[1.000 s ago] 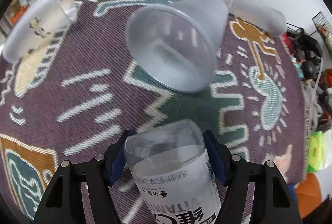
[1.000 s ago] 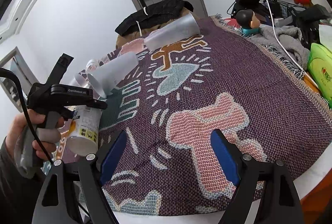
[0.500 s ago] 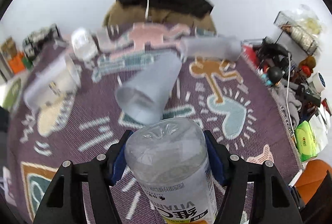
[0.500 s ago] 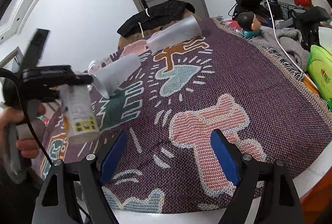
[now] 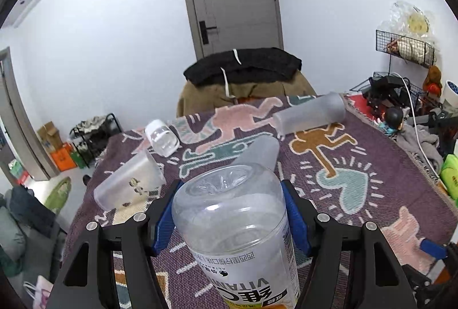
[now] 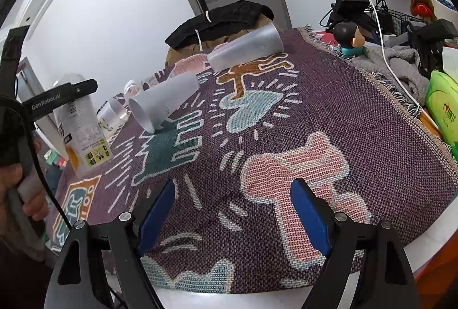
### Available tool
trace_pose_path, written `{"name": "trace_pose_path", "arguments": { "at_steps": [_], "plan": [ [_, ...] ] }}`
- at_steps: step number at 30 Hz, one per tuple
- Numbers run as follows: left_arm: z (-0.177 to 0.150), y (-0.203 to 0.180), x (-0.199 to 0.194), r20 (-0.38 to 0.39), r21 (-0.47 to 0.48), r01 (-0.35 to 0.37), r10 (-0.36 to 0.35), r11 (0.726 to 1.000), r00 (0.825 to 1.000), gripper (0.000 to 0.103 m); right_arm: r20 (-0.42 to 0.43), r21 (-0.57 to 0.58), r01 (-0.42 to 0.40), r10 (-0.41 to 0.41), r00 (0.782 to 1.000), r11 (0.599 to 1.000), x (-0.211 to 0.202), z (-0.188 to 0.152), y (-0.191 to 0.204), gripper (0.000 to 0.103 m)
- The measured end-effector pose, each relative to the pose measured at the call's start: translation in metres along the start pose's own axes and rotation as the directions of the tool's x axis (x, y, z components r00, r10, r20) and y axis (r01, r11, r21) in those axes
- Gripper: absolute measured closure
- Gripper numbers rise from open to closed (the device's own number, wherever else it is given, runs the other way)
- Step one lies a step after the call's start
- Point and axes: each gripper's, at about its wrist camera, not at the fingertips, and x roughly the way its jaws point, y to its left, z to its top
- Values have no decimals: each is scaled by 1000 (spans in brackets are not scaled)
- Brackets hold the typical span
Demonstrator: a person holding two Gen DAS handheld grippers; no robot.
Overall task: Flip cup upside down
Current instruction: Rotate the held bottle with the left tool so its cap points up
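A clear plastic bottle (image 5: 234,223) with a printed label sits between the blue pads of my left gripper (image 5: 230,194), which is shut on it. Its ribbed base points away from the camera. In the right wrist view the bottle (image 6: 83,131) stands nearly upright, base up, at the left edge of the patterned cloth (image 6: 315,108). The left gripper (image 6: 71,91) clamps it near the top. Whether its lower end touches the cloth I cannot tell. My right gripper (image 6: 232,206) hangs open over the cloth's near edge, with nothing between its fingers.
Lying on the cloth (image 5: 343,166) are a frosted cup (image 6: 166,100), a long frosted cup (image 6: 246,48), a cup with a cartoon print (image 5: 128,183) and a small clear glass (image 5: 161,137). A chair draped with dark clothing (image 5: 243,68) stands behind. Clutter and a green packet (image 6: 443,108) crowd the right.
My left gripper swung up with the bottle, from pointing down at the cloth to level, bringing the bottle nearly upright with its base up. The right gripper stayed put.
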Motion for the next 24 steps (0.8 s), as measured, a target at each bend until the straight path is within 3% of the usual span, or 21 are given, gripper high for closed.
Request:
{"name": "trace_pose_path", "arguments": {
  "at_steps": [7,15,24],
  "plan": [
    [-20,0,17,62,-47,-33,36,998,997,35,6,-1,1,-1,1000,1000,4,2,0,20],
    [-31,-14,15,161,3,-98,96,995,982,35,-13,12,6,-6,1000,1000,13,-2,-3,20],
    [-46,-33,33,140,68,-124,113,990,984,35,9,7,18,-19,1000,1000,7,-1,-5,20]
  ]
}}
